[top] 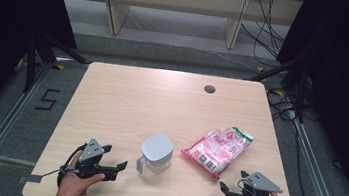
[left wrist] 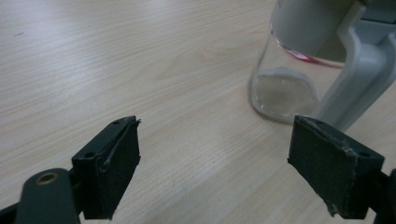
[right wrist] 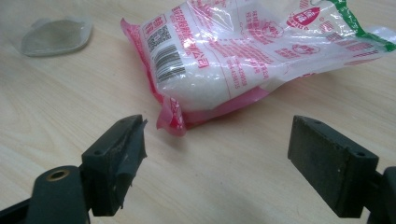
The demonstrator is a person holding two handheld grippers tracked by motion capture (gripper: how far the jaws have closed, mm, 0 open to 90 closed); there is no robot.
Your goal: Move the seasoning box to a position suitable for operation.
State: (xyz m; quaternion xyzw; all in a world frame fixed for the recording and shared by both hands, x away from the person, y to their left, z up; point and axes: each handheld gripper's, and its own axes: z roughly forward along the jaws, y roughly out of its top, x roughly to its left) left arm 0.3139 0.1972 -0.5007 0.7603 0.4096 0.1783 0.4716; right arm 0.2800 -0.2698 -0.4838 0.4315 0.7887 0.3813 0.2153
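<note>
A clear glass pitcher (top: 156, 154) with a white lid and a grey-white handle stands near the front middle of the wooden table (top: 151, 105). To its right lies a pink and white plastic bag (top: 217, 151) of white grains. My left gripper (top: 115, 157) rests open at the front left, pointing at the pitcher. In the left gripper view the pitcher (left wrist: 285, 88) stands just beyond the gripper (left wrist: 224, 163), up and to the right, untouched. My right gripper (top: 232, 181) is open just short of the bag's near corner. The bag (right wrist: 233, 56) lies ahead of that gripper (right wrist: 217, 163), with nothing between the jaws.
A round cable hole (top: 209, 88) sits in the table's far right part. Each gripper is held by a hand at the table's front edge. Black curtains flank the table, and loose cables (top: 271, 34) lie on the floor behind it.
</note>
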